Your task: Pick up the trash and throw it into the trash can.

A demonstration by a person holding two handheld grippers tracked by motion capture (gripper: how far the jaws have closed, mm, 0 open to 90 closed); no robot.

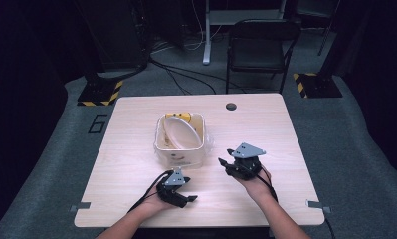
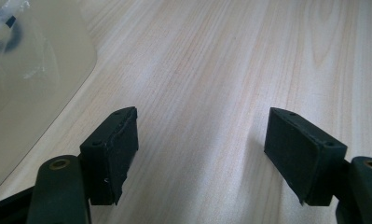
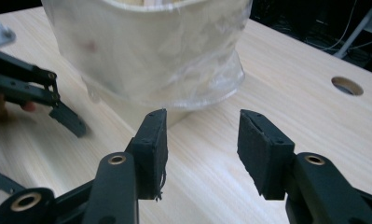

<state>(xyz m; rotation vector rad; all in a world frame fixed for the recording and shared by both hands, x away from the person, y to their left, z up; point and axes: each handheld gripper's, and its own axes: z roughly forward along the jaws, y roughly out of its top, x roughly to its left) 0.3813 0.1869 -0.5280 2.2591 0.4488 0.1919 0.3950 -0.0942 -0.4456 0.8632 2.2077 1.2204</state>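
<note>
While both hands rest low over the bench (image 1: 136,149), the left gripper (image 1: 190,199) and right gripper (image 1: 223,164) gape empty near the plastic-lined bin (image 1: 180,149).

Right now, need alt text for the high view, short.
A person's two hands hold black grippers over a light wooden table, just short of a cream square bin lined with clear plastic. The left gripper rests near the front edge; the right gripper, empty with jaws apart, points at the bin's near right corner.
</note>
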